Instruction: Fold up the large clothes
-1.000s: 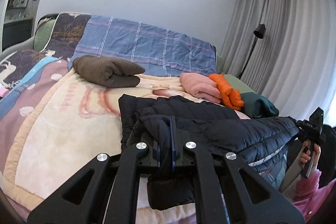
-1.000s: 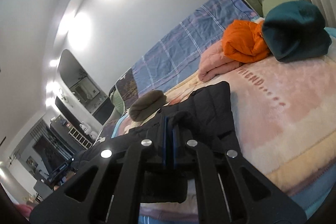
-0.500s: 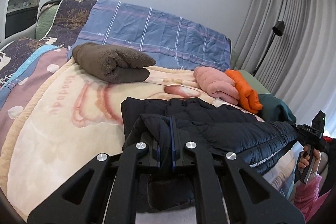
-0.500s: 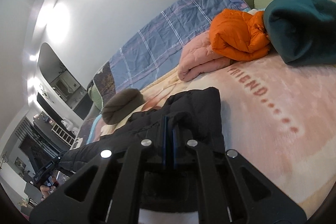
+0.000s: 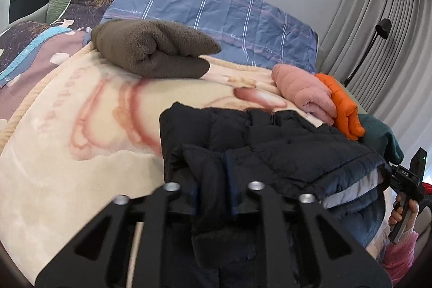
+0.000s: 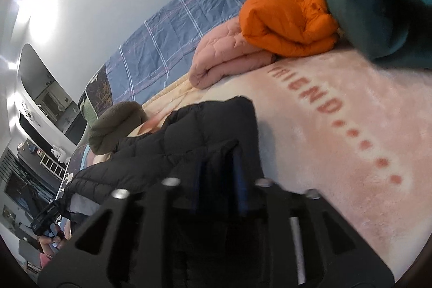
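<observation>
The printed fleece blanket (image 5: 67,142) spreads across the bed under everything. My black puffer jacket (image 5: 283,150) lies folded on its near part, stretched between my two hands. Far left sits a rolled brown fleece (image 5: 154,50); far right a pink quilted jacket (image 6: 224,58), an orange puffer (image 6: 286,23) and a teal garment (image 6: 383,10) touch in a row. My left gripper (image 5: 213,180) is opening, jacket fabric between its loosened fingers. My right gripper (image 6: 220,180) is opening too, the jacket's corner between its parted fingers.
</observation>
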A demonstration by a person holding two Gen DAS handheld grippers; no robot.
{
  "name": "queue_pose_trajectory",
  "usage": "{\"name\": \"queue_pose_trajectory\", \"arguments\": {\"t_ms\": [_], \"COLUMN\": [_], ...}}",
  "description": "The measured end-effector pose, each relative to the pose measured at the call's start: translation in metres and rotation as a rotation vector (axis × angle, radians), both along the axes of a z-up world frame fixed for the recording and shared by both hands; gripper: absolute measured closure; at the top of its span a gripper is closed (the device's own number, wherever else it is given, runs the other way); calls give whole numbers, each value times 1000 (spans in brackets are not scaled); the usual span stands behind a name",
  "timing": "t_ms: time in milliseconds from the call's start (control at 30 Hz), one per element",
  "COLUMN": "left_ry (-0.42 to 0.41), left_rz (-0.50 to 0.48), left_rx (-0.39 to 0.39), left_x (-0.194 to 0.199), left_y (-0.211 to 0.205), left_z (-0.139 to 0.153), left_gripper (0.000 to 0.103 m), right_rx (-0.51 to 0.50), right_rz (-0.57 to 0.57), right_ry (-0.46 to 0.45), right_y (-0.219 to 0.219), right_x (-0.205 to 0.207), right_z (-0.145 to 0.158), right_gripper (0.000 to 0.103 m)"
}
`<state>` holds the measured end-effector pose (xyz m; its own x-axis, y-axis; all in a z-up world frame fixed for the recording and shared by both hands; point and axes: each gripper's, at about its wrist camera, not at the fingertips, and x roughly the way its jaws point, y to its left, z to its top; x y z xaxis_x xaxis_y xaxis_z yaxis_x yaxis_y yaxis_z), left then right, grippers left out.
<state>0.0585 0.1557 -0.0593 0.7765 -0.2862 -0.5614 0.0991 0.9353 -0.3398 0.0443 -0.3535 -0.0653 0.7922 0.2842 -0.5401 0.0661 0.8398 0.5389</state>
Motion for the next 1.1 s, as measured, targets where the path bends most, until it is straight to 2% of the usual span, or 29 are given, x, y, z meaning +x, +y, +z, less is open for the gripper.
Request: {"name": "queue_pose_trajectory", "arguments": {"t_ms": [33,67,133,200,267,367,433,467,567,633,667,767,867,933,1000,1033,1100], "left_ry": [-14,-24,-64,-94,-112,-112,-96,-83,-47,-15,0,-1,-53,-80,-86,-82,-69], "left_rz": [7,16,63,79,94,85,49,24,-59,-91,-95,-70,-17,26,46,48,35], "left_rx": [-11,-17,-7,-1,7,60,108,134,306,431,455,506,465,395,308,256,209], "left_x": [-4,-8,-21,-30,-42,-58,-67,-70,-81,-77,-73,-50,-22,-3,10,16,23], "left_y": [3,5,12,18,25,25,17,12,-14,-31,-35,-42,-36,-25,-15,-10,-6], "left_z": [4,8,19,26,32,34,31,29,13,-3,-7,-10,6,20,28,30,29], "left_gripper": [67,55,40,39,37,35,34,30,23,23,23,23,23,23,23,23,23], "right_rx": [-3,-4,-17,-65,-156,-279,-341,-367,-535,-644,-676,-679,-637,-553,-416,-368,-277], "right_rz": [-14,-24,-24,-25,-2,57,125,159,274,292,294,274,189,139,94,83,102], "right_ry": [-11,-30,-49,-70,-70,-52,-40,-28,27,45,48,24,-41,-70,-79,-78,-88], "right_y": [-3,-6,-9,-9,-3,10,20,26,52,67,71,75,64,50,30,23,12], "right_x": [-6,-13,-23,-33,-41,-47,-51,-52,-56,-54,-48,-30,-3,11,23,26,32], "right_z": [3,8,14,20,24,23,20,18,5,-4,-7,-5,14,27,36,37,33], "right_gripper": [51,50,49,44,40,35,31,29,25,25,25,25,25,25,25,26,29]}}
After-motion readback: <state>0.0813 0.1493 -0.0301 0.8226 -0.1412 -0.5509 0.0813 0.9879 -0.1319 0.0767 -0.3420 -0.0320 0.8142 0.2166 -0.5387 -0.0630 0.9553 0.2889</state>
